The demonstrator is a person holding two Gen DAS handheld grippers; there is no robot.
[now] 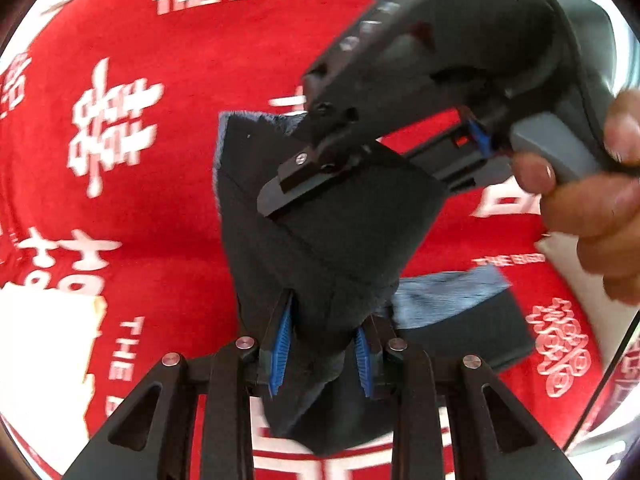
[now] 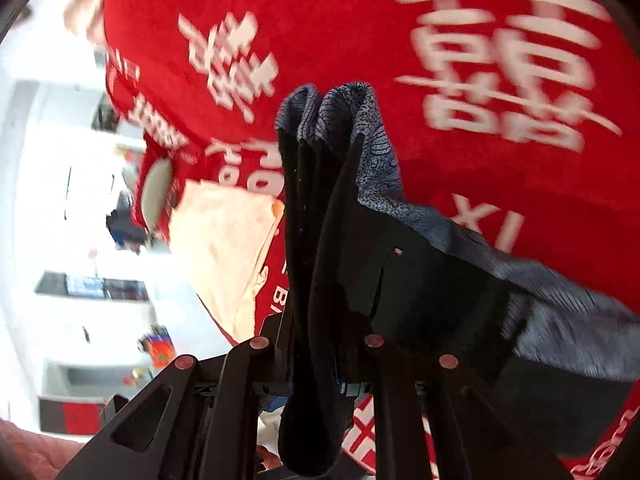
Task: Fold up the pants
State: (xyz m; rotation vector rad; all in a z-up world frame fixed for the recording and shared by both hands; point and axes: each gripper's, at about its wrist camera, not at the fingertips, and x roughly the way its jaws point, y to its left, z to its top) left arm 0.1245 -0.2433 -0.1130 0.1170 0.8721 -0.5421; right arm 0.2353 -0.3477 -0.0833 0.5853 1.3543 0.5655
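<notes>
A red cloth (image 1: 192, 216) printed with white characters and the words "THE BIGDAY" covers the work surface and fills most of both views. Above it hang the dark pants (image 1: 320, 240), lifted off the cloth and bunched, with a grey-blue patterned inner face showing along the upper edge and at the lower right. A pale peach garment (image 2: 224, 248) lies on the cloth at its left edge in the right wrist view. The left gripper (image 1: 322, 350) is clamped on a thick gather of the pants, blue pads (image 1: 280, 344) pressed against the fabric on either side. The right gripper (image 2: 316, 364) is likewise closed on a folded bundle of the pants. A person's hand (image 1: 592, 200) grasps that gripper's grey handle.
</notes>
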